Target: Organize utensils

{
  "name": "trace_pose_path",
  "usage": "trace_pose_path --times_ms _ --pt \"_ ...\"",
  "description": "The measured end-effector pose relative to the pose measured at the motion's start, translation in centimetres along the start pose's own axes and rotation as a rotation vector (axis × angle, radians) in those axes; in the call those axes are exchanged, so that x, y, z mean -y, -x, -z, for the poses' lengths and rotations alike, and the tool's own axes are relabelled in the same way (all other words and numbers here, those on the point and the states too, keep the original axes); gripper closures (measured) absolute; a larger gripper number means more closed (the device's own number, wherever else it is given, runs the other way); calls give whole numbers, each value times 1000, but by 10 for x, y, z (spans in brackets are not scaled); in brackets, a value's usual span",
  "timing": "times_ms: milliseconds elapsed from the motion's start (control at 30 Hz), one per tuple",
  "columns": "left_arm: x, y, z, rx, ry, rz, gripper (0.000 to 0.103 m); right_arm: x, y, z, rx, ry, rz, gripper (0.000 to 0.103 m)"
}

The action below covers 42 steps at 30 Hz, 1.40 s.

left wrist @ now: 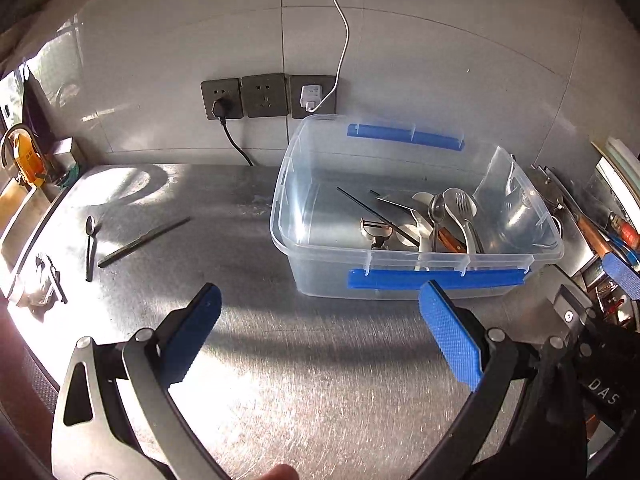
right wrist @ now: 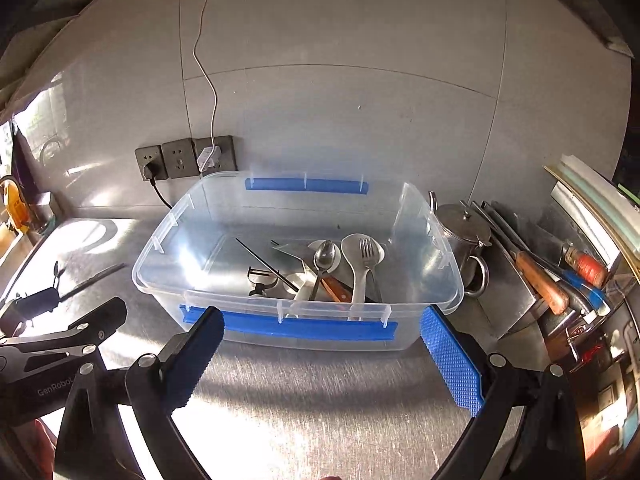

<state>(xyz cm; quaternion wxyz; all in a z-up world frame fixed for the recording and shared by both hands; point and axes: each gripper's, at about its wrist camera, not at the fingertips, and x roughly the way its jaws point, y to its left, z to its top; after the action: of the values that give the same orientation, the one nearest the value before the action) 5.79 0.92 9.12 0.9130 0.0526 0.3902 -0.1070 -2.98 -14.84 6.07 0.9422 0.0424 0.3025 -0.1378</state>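
A clear plastic bin (left wrist: 280, 204) (right wrist: 452, 280) with blue clips stands on the steel counter and holds several utensils: spoons, a fork (right wrist: 366, 254), a peeler (left wrist: 376, 232), a wooden-handled knife and a black stick. On the counter to the left lie a small spoon (left wrist: 90, 246) and a dark flat file-like tool (left wrist: 142, 242) (right wrist: 94, 280). My left gripper (left wrist: 320, 320) hovers open in front of the bin with nothing between its fingers. Facing the bin's near wall, my right gripper (right wrist: 322, 344) is open and empty too.
Grey wall sockets (left wrist: 264, 96) with a black plug and a white charger cable sit behind the bin. A steel pot (right wrist: 464, 236) and a rack of knives and tools (right wrist: 540, 276) stand at the right. A sink (left wrist: 16, 216) lies at the far left, with a crumpled item (left wrist: 40, 284) near it.
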Motion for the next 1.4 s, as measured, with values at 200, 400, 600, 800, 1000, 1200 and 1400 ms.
trace_pose_path --times_ms 200,400,600,800,1000,1200,1400 --pt "6 -2 -3 10 -16 10 8 0 1 0 9 -12 23 5" --pt "13 -9 -6 7 -23 12 8 4 -5 0 2 -23 29 5" --pt "19 -18 -8 0 -18 16 8 9 -12 -2 -7 -12 41 5" --pt "29 -26 -13 0 -15 10 8 22 -16 -4 -6 -18 66 5" --pt "34 -26 -15 50 -18 -28 8 34 -25 -6 -17 -32 101 5" --pt "26 -25 -21 76 12 -68 8 33 -34 -9 -26 -19 77 5" --pt "21 -28 -22 62 24 -104 8 34 -37 -11 -24 -27 62 5"
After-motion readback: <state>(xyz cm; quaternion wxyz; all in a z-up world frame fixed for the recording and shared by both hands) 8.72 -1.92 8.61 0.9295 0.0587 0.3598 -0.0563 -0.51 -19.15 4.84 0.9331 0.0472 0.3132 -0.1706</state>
